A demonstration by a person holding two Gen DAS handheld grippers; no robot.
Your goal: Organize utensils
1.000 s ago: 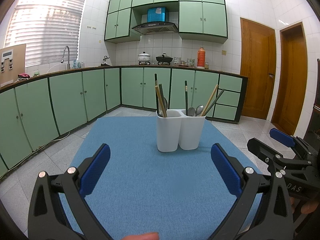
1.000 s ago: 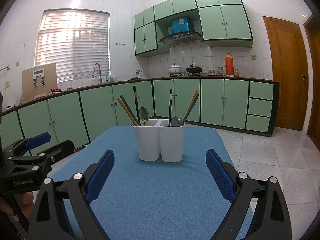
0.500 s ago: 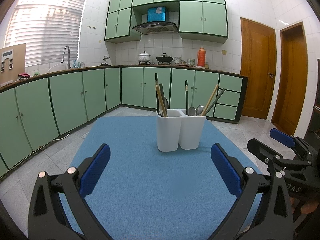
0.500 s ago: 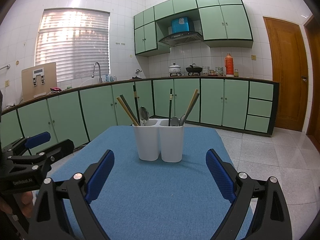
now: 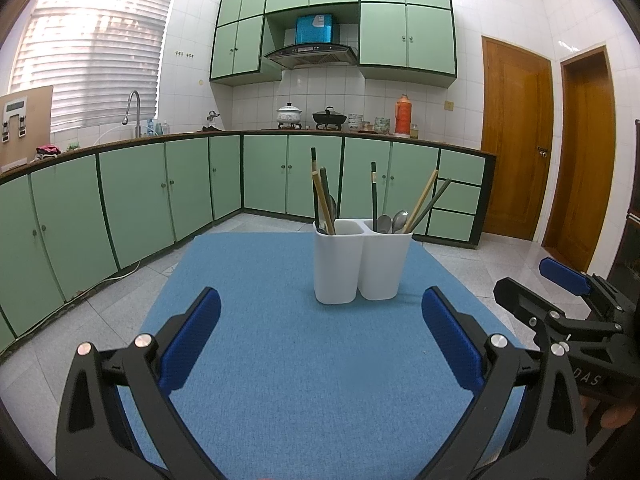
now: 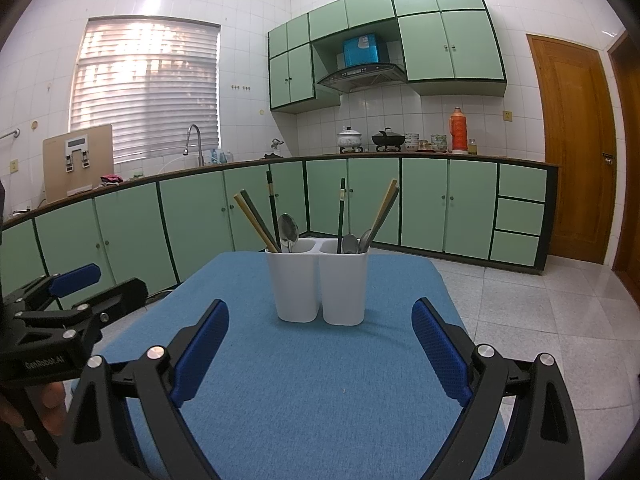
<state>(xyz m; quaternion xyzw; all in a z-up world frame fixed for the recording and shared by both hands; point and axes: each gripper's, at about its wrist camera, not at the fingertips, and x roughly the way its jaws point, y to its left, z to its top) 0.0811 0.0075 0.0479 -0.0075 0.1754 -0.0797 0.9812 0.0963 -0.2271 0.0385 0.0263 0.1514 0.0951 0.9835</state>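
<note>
My left claw (image 5: 320,320) is spread wide with nothing between its blue pads (image 5: 192,340), low over the near part of the blue mat (image 5: 304,360). The white two-cup holder (image 5: 362,260) stands upright ahead of it on the far half of the mat, well apart from the pads and a little right of the gap's middle. Its left cup carries chopsticks (image 5: 322,200) and one spoon (image 6: 289,230); its right cup carries a dark chopstick, two spoon bowls (image 5: 392,222) and two sticks leaning right. My right claw (image 6: 320,340) is likewise spread wide and empty, with the holder (image 6: 318,284) straight ahead, centred in its gap and clear of both pads (image 6: 438,346). From the left camera the spoon in the left cup is mostly hidden behind the chopsticks, and the right claw (image 5: 560,276) shows only side-on at the frame's right edge, its body cut off. From the right camera the left claw (image 6: 76,280) sits at the left edge, partly out of frame, with a fingertip below it. That claw's side reads "GenRobot.AI"; on the other claw only "DAS" is readable, the rest hidden. Writing on the blue box (image 6: 360,50) above the range hood is too small to read.
</note>
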